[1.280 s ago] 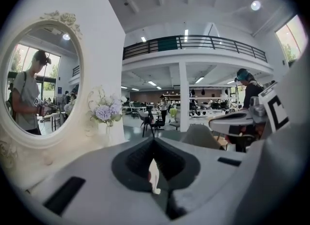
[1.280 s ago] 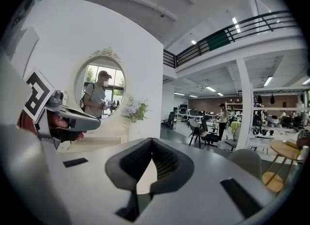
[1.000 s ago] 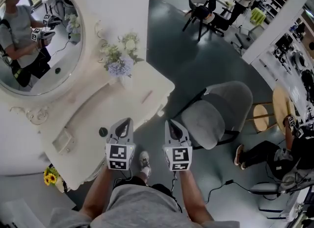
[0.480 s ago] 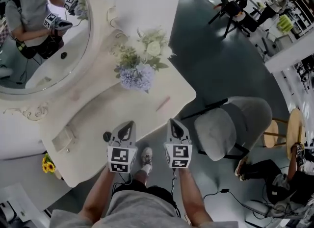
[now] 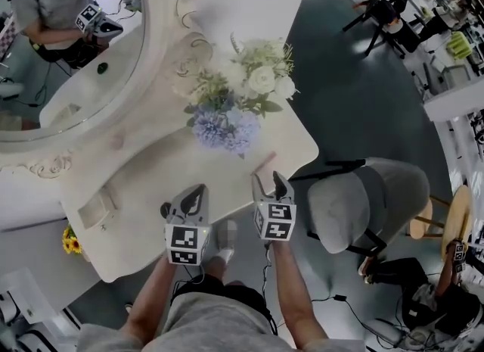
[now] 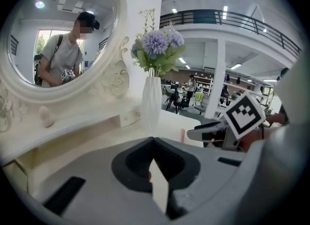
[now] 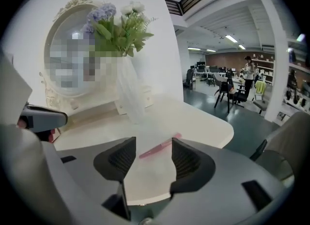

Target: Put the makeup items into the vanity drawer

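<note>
Head view looks steeply down; both gripper views skim the shared vanity (image 5: 147,188)

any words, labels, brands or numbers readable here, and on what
No readable words, brands or numbers in any view.
left gripper, cube faces: black-and-white square markers only, no letters.
right gripper, whose jaws have just been opening with nothing held between them: the same markers.
shelves in the hall behind: too small and blurred to read.
vase and pink stick: no print visible.
</note>
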### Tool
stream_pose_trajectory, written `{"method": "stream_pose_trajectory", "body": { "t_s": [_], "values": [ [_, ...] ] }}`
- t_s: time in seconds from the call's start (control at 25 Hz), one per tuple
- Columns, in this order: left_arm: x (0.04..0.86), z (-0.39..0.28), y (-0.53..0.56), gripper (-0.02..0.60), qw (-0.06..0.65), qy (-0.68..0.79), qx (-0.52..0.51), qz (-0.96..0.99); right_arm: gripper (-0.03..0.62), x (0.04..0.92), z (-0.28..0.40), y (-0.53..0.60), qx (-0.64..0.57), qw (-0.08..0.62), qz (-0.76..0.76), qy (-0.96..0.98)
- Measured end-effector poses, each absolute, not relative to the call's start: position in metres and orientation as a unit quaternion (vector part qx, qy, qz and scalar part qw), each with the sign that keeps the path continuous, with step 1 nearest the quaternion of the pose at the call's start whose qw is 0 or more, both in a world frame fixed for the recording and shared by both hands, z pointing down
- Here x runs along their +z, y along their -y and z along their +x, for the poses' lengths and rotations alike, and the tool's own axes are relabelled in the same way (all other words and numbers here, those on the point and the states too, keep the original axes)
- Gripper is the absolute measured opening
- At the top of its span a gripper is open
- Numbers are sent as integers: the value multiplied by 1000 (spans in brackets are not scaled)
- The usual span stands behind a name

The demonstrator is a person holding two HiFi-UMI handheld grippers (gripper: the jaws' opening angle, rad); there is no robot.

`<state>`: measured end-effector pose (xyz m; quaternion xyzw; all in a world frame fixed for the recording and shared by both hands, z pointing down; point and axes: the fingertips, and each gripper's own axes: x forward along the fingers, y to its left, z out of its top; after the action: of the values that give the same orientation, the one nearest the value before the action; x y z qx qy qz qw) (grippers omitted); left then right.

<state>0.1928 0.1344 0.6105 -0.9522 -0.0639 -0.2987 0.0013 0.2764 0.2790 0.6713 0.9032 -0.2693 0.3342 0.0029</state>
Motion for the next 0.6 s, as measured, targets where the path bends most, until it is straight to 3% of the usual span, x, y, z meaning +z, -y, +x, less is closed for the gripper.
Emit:
{"method": "stream_pose_trajectory", "body": {
  "t_s": [0.6],
  "values": [
    [624,200,-121,0,-7,53,-314,-948,212,720,302,-274,403,62,878,251]
  ]
}}
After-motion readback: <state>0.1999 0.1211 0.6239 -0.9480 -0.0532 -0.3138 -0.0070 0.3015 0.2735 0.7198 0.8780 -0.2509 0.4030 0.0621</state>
